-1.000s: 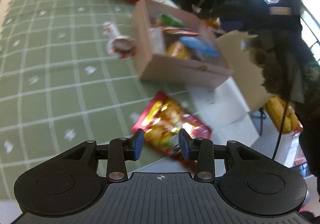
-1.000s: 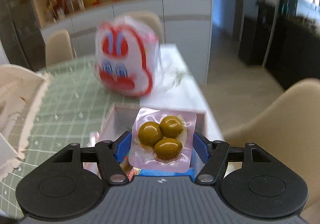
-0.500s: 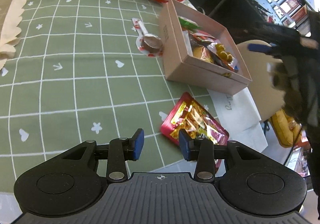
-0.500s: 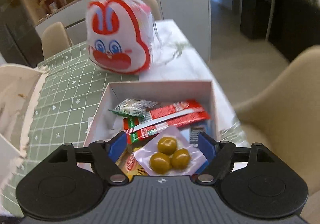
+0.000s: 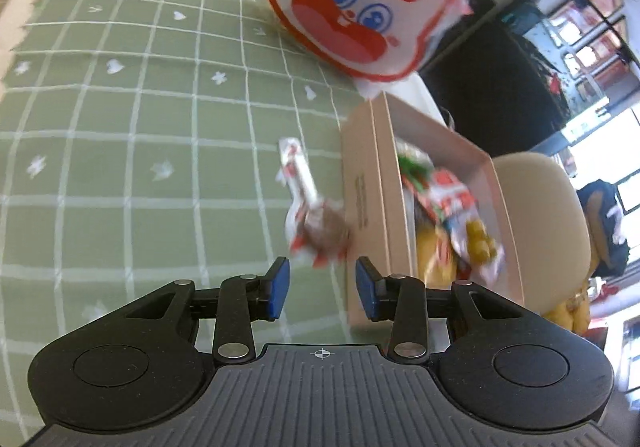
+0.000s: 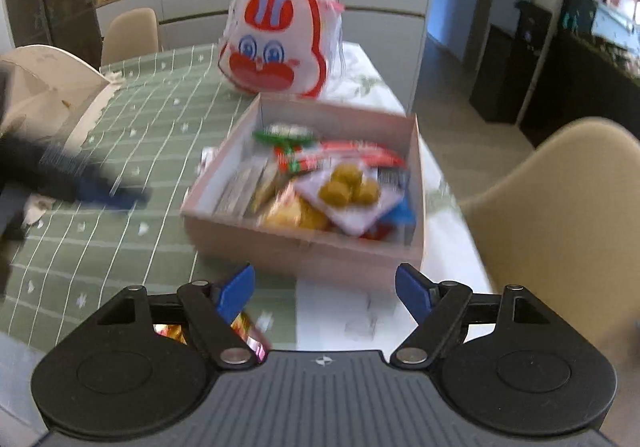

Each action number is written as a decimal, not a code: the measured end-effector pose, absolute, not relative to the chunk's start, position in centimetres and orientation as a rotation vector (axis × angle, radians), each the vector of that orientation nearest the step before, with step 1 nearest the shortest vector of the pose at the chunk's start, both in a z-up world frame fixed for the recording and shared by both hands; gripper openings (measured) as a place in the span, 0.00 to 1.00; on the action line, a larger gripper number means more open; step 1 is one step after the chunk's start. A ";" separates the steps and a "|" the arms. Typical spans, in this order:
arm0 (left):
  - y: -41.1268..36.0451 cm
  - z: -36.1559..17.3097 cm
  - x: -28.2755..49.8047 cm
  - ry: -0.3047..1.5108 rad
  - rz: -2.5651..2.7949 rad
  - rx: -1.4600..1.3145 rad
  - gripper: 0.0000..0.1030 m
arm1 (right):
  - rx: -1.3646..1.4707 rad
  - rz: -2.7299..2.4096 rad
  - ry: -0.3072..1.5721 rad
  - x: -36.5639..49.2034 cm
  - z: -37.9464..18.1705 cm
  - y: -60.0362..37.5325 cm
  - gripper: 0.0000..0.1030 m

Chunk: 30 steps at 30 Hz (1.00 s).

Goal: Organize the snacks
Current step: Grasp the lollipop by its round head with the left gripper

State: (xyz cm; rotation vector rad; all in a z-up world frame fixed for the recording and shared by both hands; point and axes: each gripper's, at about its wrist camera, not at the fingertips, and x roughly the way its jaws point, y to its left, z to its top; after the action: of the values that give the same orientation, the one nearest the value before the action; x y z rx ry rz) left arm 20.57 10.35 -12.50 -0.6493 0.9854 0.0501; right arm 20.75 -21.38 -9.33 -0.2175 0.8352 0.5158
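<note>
Left wrist view showed the left gripper (image 5: 319, 289), jaws parted and empty, just short of a wrapped snack (image 5: 316, 215) lying beside the box (image 5: 362, 207), while the right gripper (image 6: 325, 293) hung released before that snack-filled box (image 6: 304, 243).

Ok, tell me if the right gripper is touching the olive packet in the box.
Apart. The right wrist view shows the right gripper open and empty in front of the box, while the olive packet lies inside it.
</note>
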 end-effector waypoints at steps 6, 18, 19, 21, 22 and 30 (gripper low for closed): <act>8.3 -13.4 28.6 1.090 0.130 -0.467 0.40 | -0.183 0.463 0.900 18.7 -11.8 -23.0 0.76; 4.7 -14.0 25.0 1.110 -0.083 -0.024 0.42 | -0.157 0.461 0.924 17.3 -13.2 -24.3 0.76; 4.6 -13.9 24.1 1.109 -0.101 -0.013 0.41 | -0.165 0.474 0.919 17.2 -13.2 -23.9 0.76; 4.6 -13.9 22.7 1.110 -0.118 -0.020 0.41 | -0.180 0.497 0.911 17.0 -13.1 -23.1 0.76; 4.7 -13.9 22.0 1.106 -0.118 -0.034 0.41 | -0.184 0.507 0.910 17.0 -13.1 -22.7 0.76; 4.2 -13.9 20.8 1.008 0.020 -0.123 0.41 | -0.231 0.556 0.907 16.4 -13.4 -20.5 0.76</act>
State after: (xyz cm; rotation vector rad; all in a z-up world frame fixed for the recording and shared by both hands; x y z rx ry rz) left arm 20.76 4.21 -13.92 -0.1231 1.0080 0.0201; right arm 16.38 -20.54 -13.44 -0.2313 0.9070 0.5564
